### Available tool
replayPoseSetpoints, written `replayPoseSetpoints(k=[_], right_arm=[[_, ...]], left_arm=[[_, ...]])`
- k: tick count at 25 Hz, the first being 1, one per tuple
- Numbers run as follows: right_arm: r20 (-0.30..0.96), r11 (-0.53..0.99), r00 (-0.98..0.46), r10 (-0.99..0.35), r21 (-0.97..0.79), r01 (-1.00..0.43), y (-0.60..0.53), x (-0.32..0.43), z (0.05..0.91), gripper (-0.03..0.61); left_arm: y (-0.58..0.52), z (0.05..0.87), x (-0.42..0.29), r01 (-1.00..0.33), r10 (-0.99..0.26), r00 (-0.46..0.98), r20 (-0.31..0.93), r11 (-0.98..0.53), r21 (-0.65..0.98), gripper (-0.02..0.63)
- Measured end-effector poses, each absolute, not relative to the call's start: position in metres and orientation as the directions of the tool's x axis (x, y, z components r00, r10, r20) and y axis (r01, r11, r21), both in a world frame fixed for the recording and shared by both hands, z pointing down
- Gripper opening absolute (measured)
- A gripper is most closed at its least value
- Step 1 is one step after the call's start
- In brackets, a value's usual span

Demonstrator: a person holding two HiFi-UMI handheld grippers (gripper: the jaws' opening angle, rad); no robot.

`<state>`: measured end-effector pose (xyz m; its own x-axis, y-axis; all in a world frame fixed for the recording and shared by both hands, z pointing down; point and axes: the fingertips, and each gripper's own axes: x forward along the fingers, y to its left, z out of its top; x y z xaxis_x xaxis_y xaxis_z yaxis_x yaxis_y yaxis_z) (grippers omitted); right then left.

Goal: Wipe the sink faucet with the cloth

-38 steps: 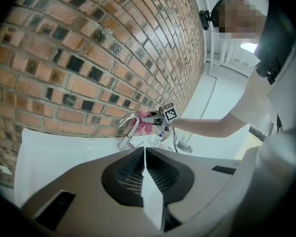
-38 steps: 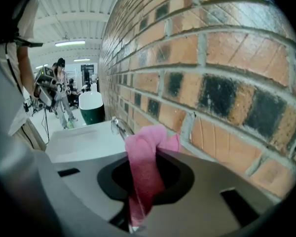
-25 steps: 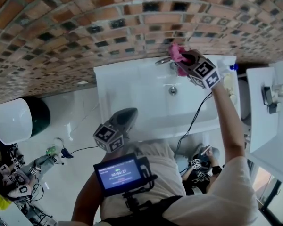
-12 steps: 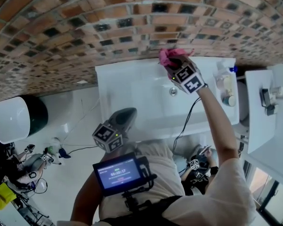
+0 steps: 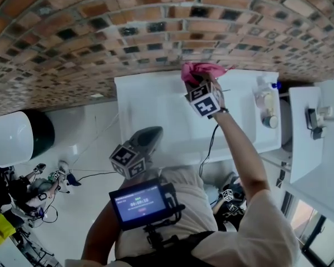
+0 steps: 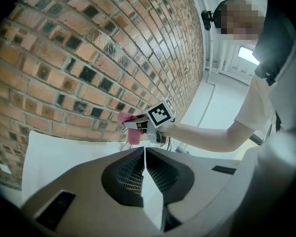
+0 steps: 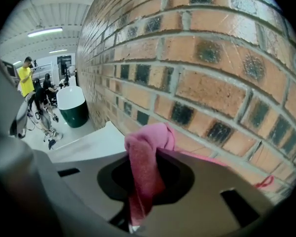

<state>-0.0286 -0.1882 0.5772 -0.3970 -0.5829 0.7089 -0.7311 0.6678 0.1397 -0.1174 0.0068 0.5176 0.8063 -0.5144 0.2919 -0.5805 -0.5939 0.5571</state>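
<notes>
A pink cloth (image 5: 196, 70) is bunched at the back rim of the white sink (image 5: 150, 102), against the brick wall. My right gripper (image 5: 196, 79) is shut on the cloth, its marker cube just below. In the right gripper view the cloth (image 7: 144, 162) hangs out from between the jaws close to the bricks. The faucet is hidden under the cloth and gripper. My left gripper (image 5: 147, 138) hovers at the sink's front edge, shut and empty. From the left gripper view, its jaws (image 6: 144, 157) meet, and the cloth (image 6: 130, 130) shows beyond them.
A soap bottle (image 5: 264, 96) and a cup (image 5: 270, 120) stand on the sink's right end. A white shelf (image 5: 303, 132) is further right. A white-and-green tub (image 5: 19, 141) sits on the floor at left, with people and gear near it. A screen (image 5: 139, 203) hangs at my chest.
My right gripper has carried the cloth leftward along the back of the sink, over where the faucet showed. The left gripper has stayed put.
</notes>
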Motion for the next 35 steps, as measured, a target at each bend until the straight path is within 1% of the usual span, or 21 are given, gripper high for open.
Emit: replayPoseSetpoints(k=[5, 9, 11, 14, 17, 18, 20, 22, 24, 26, 28, 30, 32, 35], right_arm=[[0.724, 0.631, -0.369, -0.583, 0.117, -0.767, -0.189, -0.045, 0.592, 0.06], [0.733, 0.618, -0.377, -0.566, 0.075, -0.782, -0.187, -0.054, 0.608, 0.06], [0.754, 0.616, -0.4, -0.521, 0.007, -0.788, -0.183, -0.063, 0.624, 0.06], [0.766, 0.588, -0.48, -0.427, -0.168, -0.791, -0.166, -0.079, 0.65, 0.06], [0.752, 0.487, -0.514, -0.413, -0.295, -0.822, -0.144, -0.076, 0.665, 0.06], [0.742, 0.427, -0.514, -0.431, -0.334, -0.84, -0.139, -0.069, 0.671, 0.06], [0.689, 0.252, -0.525, -0.5, -0.464, -0.849, -0.137, -0.05, 0.684, 0.06], [0.595, 0.024, -0.525, -0.609, -0.647, -0.762, -0.143, -0.024, 0.693, 0.06], [0.517, -0.188, -0.465, -0.719, -0.788, -0.586, -0.151, 0.007, 0.703, 0.06], [0.478, -0.326, -0.369, -0.797, -0.855, -0.403, -0.154, 0.036, 0.718, 0.06], [0.468, -0.402, -0.267, -0.842, -0.876, -0.267, -0.154, 0.06, 0.736, 0.061], [0.469, -0.438, -0.193, -0.862, -0.88, -0.183, -0.154, 0.075, 0.752, 0.061], [0.454, -0.436, -0.144, -0.879, -0.889, -0.142, -0.158, 0.084, 0.76, 0.061], [0.451, -0.44, -0.088, -0.888, -0.89, -0.122, -0.166, 0.093, 0.77, 0.061]], left_arm=[[0.003, 0.517, -0.124, -0.585, -0.522, 0.802, 0.29, -0.591, 0.556, 0.0], [0.004, 0.521, -0.133, -0.592, -0.526, 0.797, 0.298, -0.578, 0.562, 0.0], [0.004, 0.523, -0.136, -0.597, -0.531, 0.792, 0.302, -0.569, 0.565, 0.0], [0.004, 0.525, -0.138, -0.6, -0.534, 0.788, 0.305, -0.557, 0.575, 0.0], [0.004, 0.526, -0.138, -0.598, -0.532, 0.79, 0.305, -0.556, 0.577, 0.0], [0.004, 0.527, -0.138, -0.598, -0.531, 0.789, 0.308, -0.555, 0.578, 0.0], [0.005, 0.529, -0.139, -0.6, -0.529, 0.788, 0.314, -0.549, 0.581, 0.0], [0.005, 0.531, -0.138, -0.601, -0.526, 0.789, 0.319, -0.549, 0.581, 0.0], [0.004, 0.532, -0.137, -0.601, -0.52, 0.79, 0.324, -0.556, 0.575, 0.0], [0.005, 0.533, -0.135, -0.6, -0.512, 0.793, 0.33, -0.56, 0.572, 0.0], [0.005, 0.535, -0.132, -0.599, -0.504, 0.795, 0.338, -0.563, 0.57, 0.0], [0.005, 0.536, -0.128, -0.6, -0.498, 0.795, 0.346, -0.563, 0.568, 0.0], [0.004, 0.538, -0.125, -0.603, -0.497, 0.793, 0.354, -0.556, 0.571, 0.0], [0.002, 0.541, -0.122, -0.605, -0.49, 0.792, 0.364, -0.559, 0.567, 0.0]])
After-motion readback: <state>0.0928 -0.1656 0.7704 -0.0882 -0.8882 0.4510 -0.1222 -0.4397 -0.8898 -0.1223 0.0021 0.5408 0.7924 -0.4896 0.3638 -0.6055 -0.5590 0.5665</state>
